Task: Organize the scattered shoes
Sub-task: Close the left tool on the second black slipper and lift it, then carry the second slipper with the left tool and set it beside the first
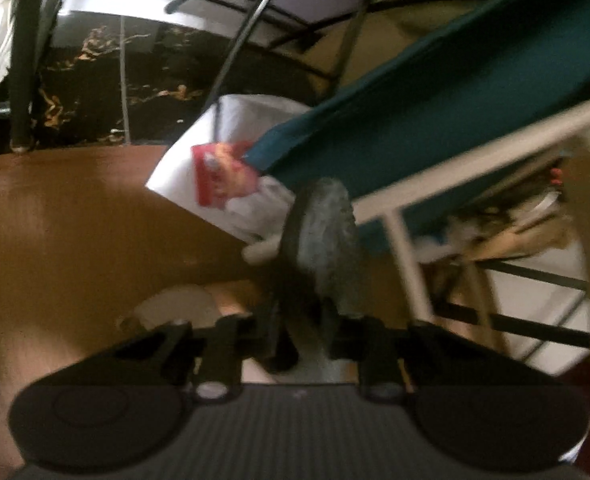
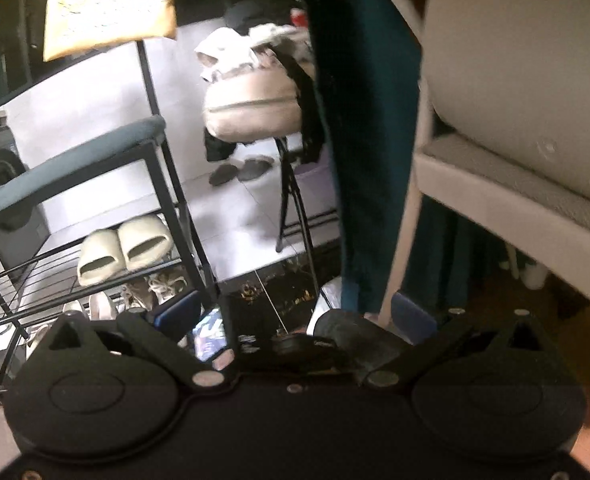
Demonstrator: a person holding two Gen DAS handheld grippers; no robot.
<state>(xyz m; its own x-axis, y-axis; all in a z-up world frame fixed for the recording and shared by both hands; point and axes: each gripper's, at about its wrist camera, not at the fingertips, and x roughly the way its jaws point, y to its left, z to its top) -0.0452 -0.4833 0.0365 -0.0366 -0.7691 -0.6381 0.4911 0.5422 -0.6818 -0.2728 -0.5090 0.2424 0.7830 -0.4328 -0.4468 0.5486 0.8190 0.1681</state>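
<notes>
While the left wrist view is blurred, the left tongs are narrowed onto a dark sandal, its grey sole facing the camera, held up above the brown floor; behind the sandal lie a white bag and a teal cloth. In the right wrist view, the right tongs grip a second dark sandal, lying flat. Left of it stands a black rack, with cream slides on its upper shelf and sneakers on the shelf beneath.
</notes>
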